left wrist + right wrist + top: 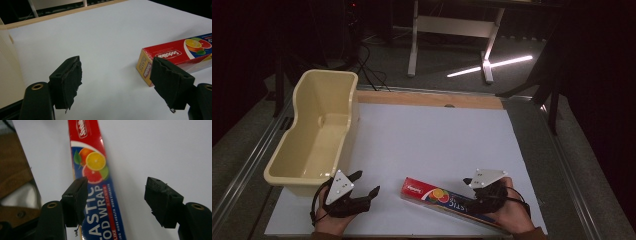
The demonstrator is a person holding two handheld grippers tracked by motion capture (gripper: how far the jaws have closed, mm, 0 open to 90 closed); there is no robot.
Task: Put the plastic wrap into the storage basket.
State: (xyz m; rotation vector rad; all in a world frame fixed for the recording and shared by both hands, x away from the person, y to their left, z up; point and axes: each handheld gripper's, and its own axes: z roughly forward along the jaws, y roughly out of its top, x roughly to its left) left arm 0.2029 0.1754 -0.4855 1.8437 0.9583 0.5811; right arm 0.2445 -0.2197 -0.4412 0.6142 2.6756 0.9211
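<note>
Lying under right gripper (116, 191), plastic wrap box (98, 187); both grippers' jaws apart, empty

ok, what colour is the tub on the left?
Pale cream-yellow tub, plain with no pattern; it shows best in the high view.

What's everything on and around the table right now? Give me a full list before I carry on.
plastic wrap box: one, red and blue with citrus fruit picture, lying flat at the near right of the table, under the right gripper.
tub: one, cream yellow, empty, at the table's left edge.
table: one, white top with a wooden strip along the far edge.
desk frame: one, white legs, on the floor beyond the table.
light strip: one, bright white, on the floor by the desk frame.
left gripper: one, black, jaws open, near left, holding nothing.
right gripper: one, black, jaws open, over the box, not closed on it.
</note>
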